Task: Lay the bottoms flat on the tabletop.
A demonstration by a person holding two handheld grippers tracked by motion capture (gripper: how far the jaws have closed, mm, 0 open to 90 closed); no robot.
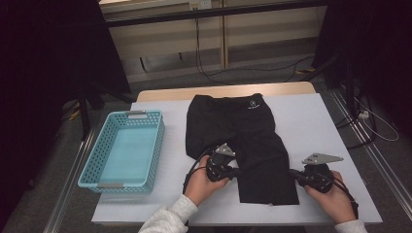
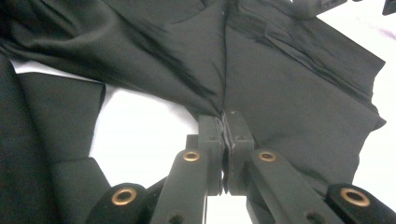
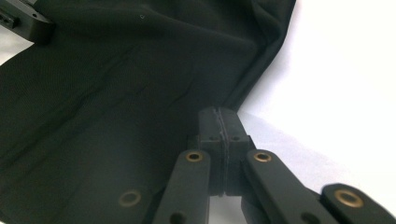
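Both grippers are clamped on the black shorts [image 1: 243,141], one at each side edge of the near leg. From where I stand, the left gripper [image 1: 236,171] bites the cloth at about nine o'clock of that leg; its own view shows the jaws pressed together with a fold of fabric [image 2: 225,122] caught between them. Opposite it, at about three o'clock, the right gripper [image 1: 292,173] has its jaws closed just as tight, pinching the hem edge [image 3: 223,121]. A hand grasps each tool from the six o'clock side. These shorts lie flat at the middle of the white table [image 1: 316,126], waistband towards twelve o'clock. Off at nine o'clock from the shorts sits a turquoise basket [image 1: 92,160], well apart from them.
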